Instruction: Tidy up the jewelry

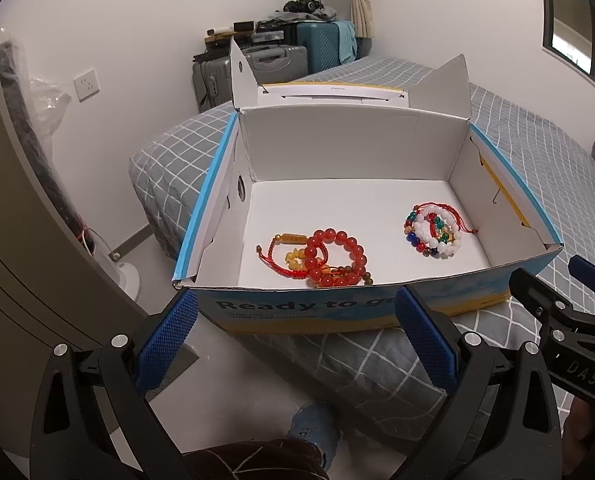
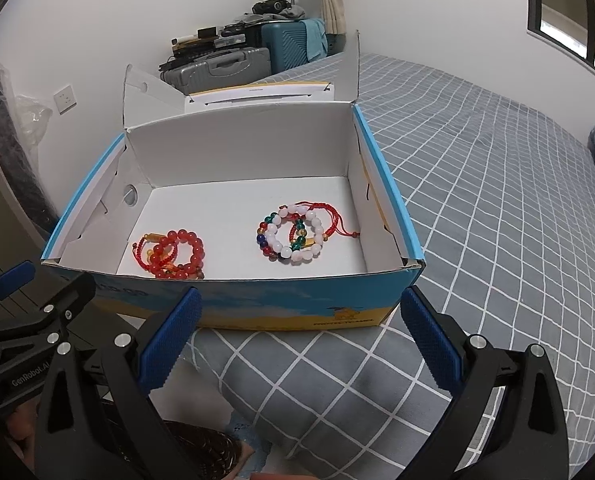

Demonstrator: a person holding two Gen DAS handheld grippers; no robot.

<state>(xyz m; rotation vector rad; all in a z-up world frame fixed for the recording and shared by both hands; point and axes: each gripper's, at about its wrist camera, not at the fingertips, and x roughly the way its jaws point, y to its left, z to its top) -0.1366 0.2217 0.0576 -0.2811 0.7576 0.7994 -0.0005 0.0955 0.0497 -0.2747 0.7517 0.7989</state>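
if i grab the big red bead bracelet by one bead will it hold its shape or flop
The red bead bracelet will probably sag: round beads on a string. It lies tangled with a red cord bracelet, which may lift along. The smooth, glossy beads might slip between the fingers.

- The box [image 1: 349, 148] is cardboard, matt white inside, with a printed, faintly shiny outside.
- The red beads [image 1: 339, 258] and the white beads [image 2: 297, 240] look glossy and smooth.
- The bedcover [image 2: 497, 184] is soft matt cloth.
- The finger pads [image 1: 167, 340] are rough, knurled blue rubber or plastic.
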